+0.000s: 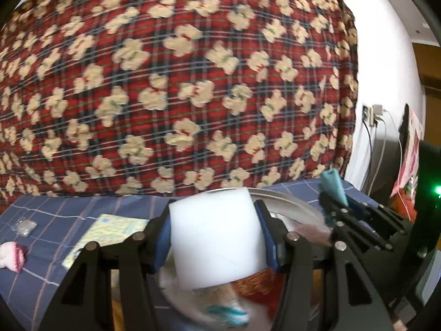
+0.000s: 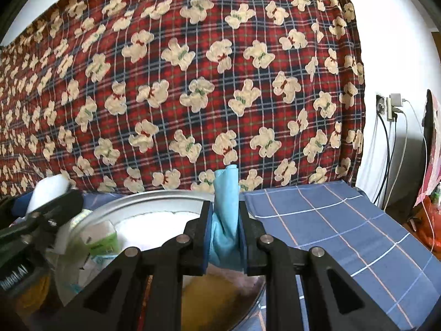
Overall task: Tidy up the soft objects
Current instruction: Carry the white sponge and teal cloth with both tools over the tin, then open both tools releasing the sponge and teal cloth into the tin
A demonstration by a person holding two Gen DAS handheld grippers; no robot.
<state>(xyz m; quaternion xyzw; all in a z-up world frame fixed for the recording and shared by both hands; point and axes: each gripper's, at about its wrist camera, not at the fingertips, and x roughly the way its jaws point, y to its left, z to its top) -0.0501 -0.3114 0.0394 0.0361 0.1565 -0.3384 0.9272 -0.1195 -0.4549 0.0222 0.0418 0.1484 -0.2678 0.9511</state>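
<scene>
Much of the metal basin (image 2: 154,197) is hidden behind the two grippers, and what lies inside it is blurred or cut off: a white fluffy mass, a green-labelled packet (image 2: 103,244), something orange-brown at the bottom and a teal scrap (image 1: 226,313) can be made out, but not clearly told apart. The left gripper (image 1: 215,237) has its jaws set moderately apart and pressed on a white foam block (image 1: 217,234), smooth, matte and rounded at the top, which hangs above the basin and covers most of its rim in the left wrist view. The right gripper (image 2: 225,234) has its jaws narrowed right down on a light blue cloth (image 2: 226,209), thin and folded into a creased upright strip that sticks up past the blue pads, also over the basin. Each gripper shows at the edge of the other's view, close beside it. The basin stands on a blue checked cloth (image 2: 344,229) with thin pale lines. On that cloth to the left lie a pale yellow patterned pad (image 1: 110,230), a pink and white plush item (image 1: 12,256) cut off by the frame, and a small clear packet (image 1: 26,226) too blurred to identify. Behind rises a red plaid blanket (image 1: 176,82) printed with cream bears, and to the right a white wall carries a socket with cables (image 2: 388,107).
</scene>
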